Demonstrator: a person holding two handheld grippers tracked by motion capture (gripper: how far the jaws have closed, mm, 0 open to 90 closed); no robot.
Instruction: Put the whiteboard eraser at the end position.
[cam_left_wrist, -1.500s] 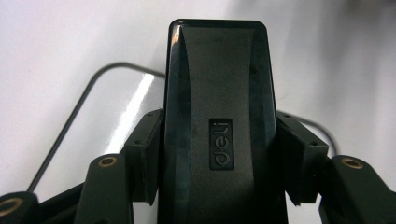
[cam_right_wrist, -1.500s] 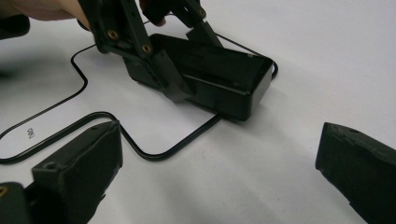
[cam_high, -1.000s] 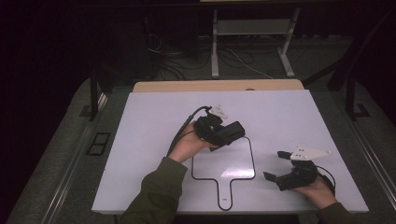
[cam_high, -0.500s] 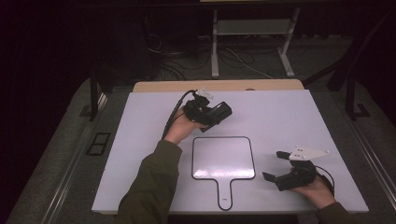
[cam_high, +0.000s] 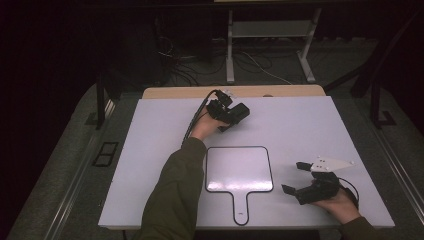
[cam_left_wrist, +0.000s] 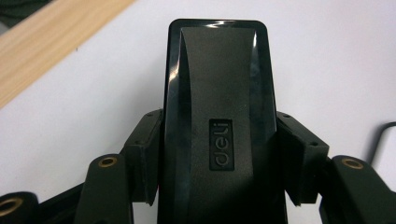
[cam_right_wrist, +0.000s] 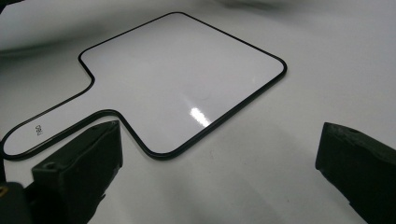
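The left gripper (cam_high: 239, 114), clamped on a black eraser (cam_left_wrist: 217, 116), has moved beyond the whiteboard paddle (cam_high: 239, 169); the right gripper (cam_high: 294, 177) rests spread apart.

The white table top (cam_high: 310, 130) is a flat rectangular surface. A light wooden strip (cam_high: 280, 91) runs along its far edge — flush against it. Beyond the table, a grey metal stand (cam_high: 270, 35) rests on the dark floor, with loose cables (cam_high: 200, 67) lying beside it.
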